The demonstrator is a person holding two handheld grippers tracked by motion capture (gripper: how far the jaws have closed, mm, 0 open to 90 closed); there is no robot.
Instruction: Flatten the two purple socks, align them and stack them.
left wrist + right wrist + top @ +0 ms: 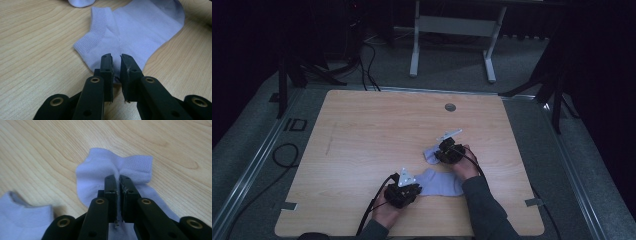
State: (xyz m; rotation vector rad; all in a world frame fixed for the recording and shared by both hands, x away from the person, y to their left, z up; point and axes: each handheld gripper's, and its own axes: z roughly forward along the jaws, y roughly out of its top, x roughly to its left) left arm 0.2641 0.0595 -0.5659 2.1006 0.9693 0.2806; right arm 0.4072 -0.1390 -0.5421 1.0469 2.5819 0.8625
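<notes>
A person sits at a wooden table [377, 130] in a dim room, holding a black two-jaw gripper in each hand, working on two pale lavender ankle socks. The nearer sock [439, 182] lies flat near the table's front edge, between the two hands. The left gripper [116, 68] has its jaws drawn narrow at that sock's edge beside the ribbed cuff [93, 37], with a slim gap between them; a fold of fabric seems to sit in the gap, though it is hard to say whether the pads truly pinch it. The second sock [112, 170] lies just beyond the first, toward the table's middle, and the right gripper [118, 183] is clamped tight on a raised pleat of it, the knit bunching up on either side of the jaws. Both socks look light, soft and floppy: they will likely sag, stretch and crumple rather than hold shape, and thin fabric could slip from a shallow pinch. The thicker ribbed cuff seems the firmest place to take hold. Nothing stands in the way; the only other feature is a small round grommet [450, 107] far back, and a desk frame [452, 30] stands on the floor beyond.
</notes>
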